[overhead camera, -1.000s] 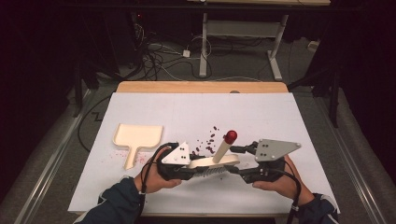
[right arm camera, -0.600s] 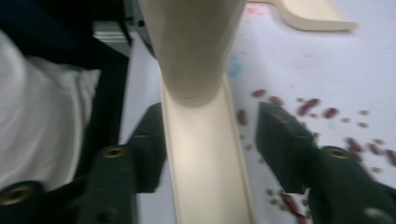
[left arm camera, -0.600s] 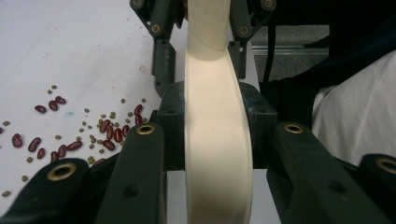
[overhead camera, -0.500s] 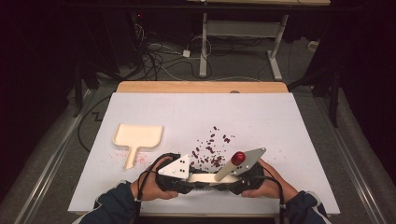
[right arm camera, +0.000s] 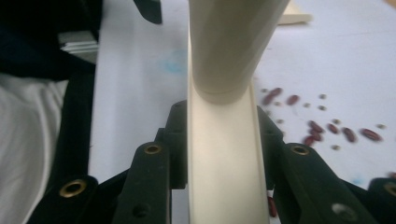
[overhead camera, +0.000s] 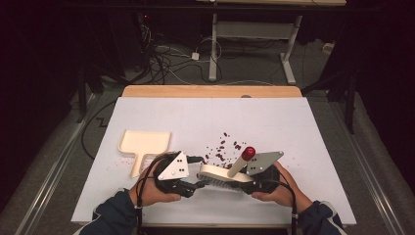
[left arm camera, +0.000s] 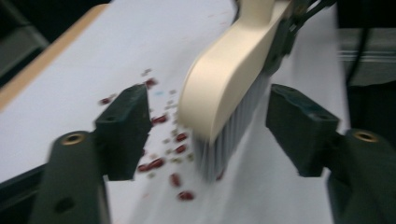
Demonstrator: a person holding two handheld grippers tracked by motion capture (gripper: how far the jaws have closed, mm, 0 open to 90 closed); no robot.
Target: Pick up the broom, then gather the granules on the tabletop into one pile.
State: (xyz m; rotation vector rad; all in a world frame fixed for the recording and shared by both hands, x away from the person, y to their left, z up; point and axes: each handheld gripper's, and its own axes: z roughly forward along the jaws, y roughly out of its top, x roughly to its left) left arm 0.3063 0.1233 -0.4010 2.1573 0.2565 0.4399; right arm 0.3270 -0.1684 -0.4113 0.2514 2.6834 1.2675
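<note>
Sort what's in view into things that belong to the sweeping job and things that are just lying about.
In the job:
brush, clamped by the right gripper
left gripper, open beside the brush head
scattered red beans
dustpan

Lying about:
cables on the floor
desk frame behind the table

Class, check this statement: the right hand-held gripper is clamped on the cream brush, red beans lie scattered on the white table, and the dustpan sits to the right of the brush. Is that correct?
One detail is wrong. In the high view the dustpan sits to the left of the brush, not the right. The rest stands: the right hand-held gripper is clamped on the brush, and red beans lie scattered on the white table.
</note>
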